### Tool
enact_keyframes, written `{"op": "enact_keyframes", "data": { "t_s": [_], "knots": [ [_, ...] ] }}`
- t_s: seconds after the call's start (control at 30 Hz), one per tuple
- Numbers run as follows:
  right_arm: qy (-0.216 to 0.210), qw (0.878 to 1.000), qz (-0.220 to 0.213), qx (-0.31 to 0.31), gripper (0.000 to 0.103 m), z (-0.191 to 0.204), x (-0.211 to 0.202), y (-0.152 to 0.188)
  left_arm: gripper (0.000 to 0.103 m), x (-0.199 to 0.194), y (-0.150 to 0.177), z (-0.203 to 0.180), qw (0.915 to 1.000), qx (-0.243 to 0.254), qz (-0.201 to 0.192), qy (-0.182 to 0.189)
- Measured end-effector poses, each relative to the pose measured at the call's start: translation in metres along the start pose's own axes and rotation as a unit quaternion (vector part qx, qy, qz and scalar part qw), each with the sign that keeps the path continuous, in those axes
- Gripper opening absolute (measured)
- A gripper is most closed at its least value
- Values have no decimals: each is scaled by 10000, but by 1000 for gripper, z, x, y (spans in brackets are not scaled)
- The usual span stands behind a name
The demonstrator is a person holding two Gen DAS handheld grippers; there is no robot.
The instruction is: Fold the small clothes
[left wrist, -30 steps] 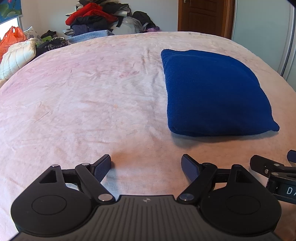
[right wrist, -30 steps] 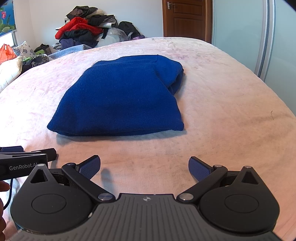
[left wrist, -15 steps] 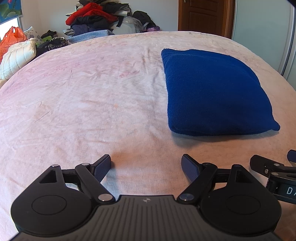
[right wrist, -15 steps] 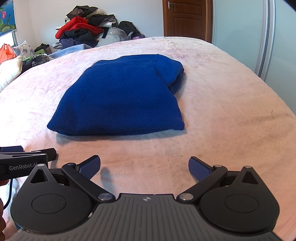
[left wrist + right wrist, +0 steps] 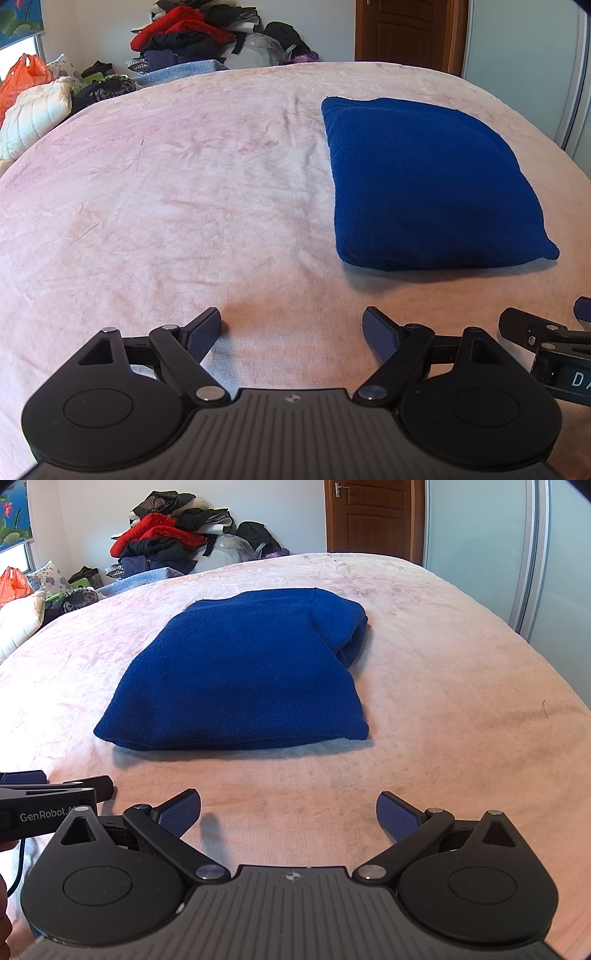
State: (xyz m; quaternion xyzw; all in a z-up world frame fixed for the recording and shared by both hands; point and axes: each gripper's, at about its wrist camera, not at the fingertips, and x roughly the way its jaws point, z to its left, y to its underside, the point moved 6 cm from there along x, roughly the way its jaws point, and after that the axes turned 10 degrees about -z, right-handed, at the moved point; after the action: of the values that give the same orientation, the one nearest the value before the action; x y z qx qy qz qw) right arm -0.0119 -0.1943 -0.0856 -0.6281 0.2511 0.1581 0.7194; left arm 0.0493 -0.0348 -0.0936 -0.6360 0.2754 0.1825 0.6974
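Observation:
A folded dark blue knit garment (image 5: 424, 184) lies flat on the pink bedspread (image 5: 166, 203), to the right in the left wrist view and centred in the right wrist view (image 5: 243, 672). My left gripper (image 5: 291, 328) hovers open over bare bedspread near the front edge, nothing between its blue pads. My right gripper (image 5: 288, 812) is likewise open and empty, a short way in front of the garment's near edge. Each gripper's tip shows at the side of the other's view.
A heap of red, black and grey clothes (image 5: 192, 33) is stacked at the wall beyond the bed. A white padded jacket (image 5: 33, 114) and an orange bag (image 5: 22, 77) lie at the far left. A brown door (image 5: 369, 517) and sliding wardrobe panels (image 5: 517, 554) stand at the right.

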Motion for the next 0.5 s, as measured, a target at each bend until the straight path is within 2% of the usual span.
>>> {"op": "enact_keyframes", "data": {
  "t_s": [0.27,0.5],
  "knots": [
    [36,9999,-105,-84,102,1,-3,-4,84,-2,-2,0,10000,48,-53,-51],
    [53,10000,-18,1,102,-6,0,-5,84,-5,-5,4,9998,9,-158,-138]
  ]
}}
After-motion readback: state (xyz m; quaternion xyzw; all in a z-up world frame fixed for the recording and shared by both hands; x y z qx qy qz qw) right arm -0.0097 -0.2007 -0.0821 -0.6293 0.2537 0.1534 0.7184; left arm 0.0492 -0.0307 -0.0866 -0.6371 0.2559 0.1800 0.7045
